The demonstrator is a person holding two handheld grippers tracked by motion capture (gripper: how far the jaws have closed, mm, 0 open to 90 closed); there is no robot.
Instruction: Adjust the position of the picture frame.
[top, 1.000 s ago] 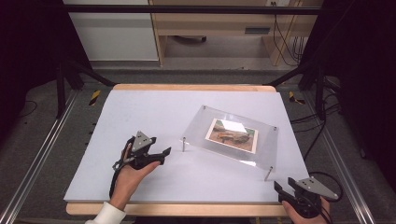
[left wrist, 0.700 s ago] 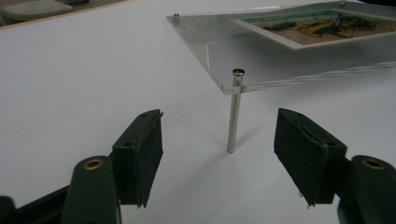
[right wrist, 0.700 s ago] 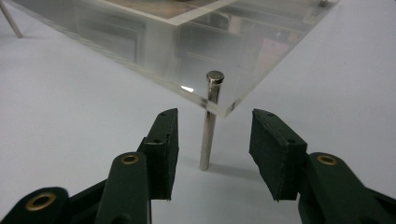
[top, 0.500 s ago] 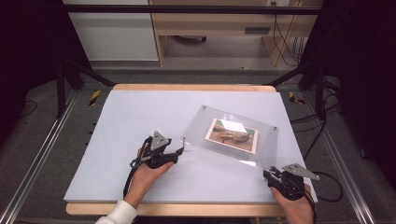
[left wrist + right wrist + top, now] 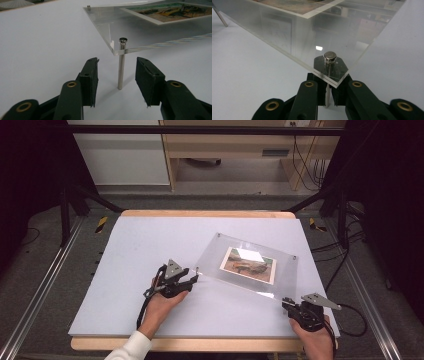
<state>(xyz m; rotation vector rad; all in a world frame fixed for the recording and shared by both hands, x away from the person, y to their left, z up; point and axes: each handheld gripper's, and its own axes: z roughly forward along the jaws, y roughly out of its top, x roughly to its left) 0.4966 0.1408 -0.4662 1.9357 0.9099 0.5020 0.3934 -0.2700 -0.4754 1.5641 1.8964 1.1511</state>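
While the right gripper (image 5: 329,93) clamps 1 metal leg (image 5: 327,96) under the acrylic frame (image 5: 250,265), another leg (image 5: 121,67) stands untouched between the left gripper (image 5: 116,80)'s closing jaws; the clamped leg is mostly hidden.

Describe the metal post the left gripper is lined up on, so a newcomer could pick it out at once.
On the white table a clear acrylic frame with a photo stands on thin metal posts. The post is at the frame's corner nearest the left gripper. It stands between open jaws; the right gripper clamps another.
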